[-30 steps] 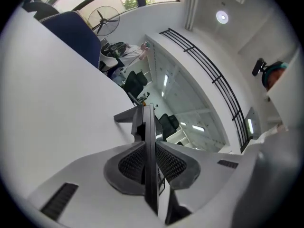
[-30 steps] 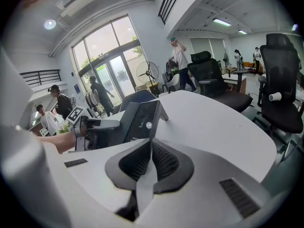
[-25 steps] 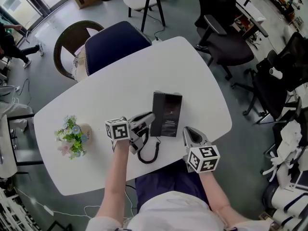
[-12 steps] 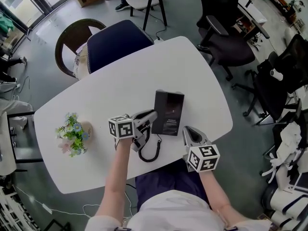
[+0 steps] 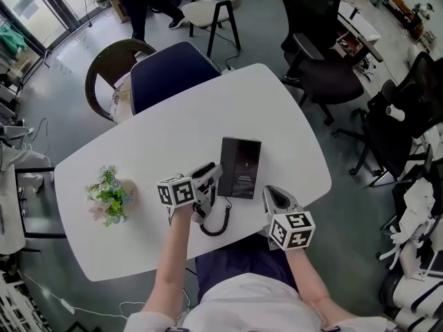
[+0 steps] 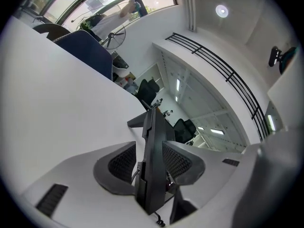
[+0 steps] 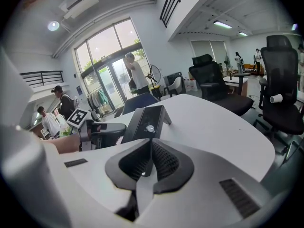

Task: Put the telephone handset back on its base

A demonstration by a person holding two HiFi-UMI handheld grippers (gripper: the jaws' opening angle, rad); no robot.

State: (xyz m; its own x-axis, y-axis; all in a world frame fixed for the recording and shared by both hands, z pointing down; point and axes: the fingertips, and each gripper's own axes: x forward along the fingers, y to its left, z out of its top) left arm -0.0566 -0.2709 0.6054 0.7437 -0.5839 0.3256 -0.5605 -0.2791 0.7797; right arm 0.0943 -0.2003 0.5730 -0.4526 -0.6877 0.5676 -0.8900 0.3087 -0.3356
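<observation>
The black telephone base (image 5: 241,166) lies in the middle of the white table (image 5: 173,137). My left gripper (image 5: 212,174) lies along the base's left edge. The dark handset (image 6: 153,165) stands edge-on between its jaws, which are opening, and a slim gap shows beside the left pad. Whether the handset rests in its cradle I cannot tell. Its coiled cord (image 5: 217,223) loops toward me. My right gripper (image 5: 271,192) rests near the table's front edge, right of the base, shut and holding nothing. In the right gripper view the base (image 7: 145,122) stands just beyond the closed pads (image 7: 159,163).
A small vase of flowers (image 5: 107,199) sits at the table's left end. A navy chair (image 5: 169,75) and a round-backed chair (image 5: 114,68) stand at the far side. Black office chairs (image 5: 322,61) crowd the right. A person stands at the far left.
My left gripper has stayed by the base's left edge with the handset between its jaws. The right gripper has not moved. A standing person has come into view at the far end.
</observation>
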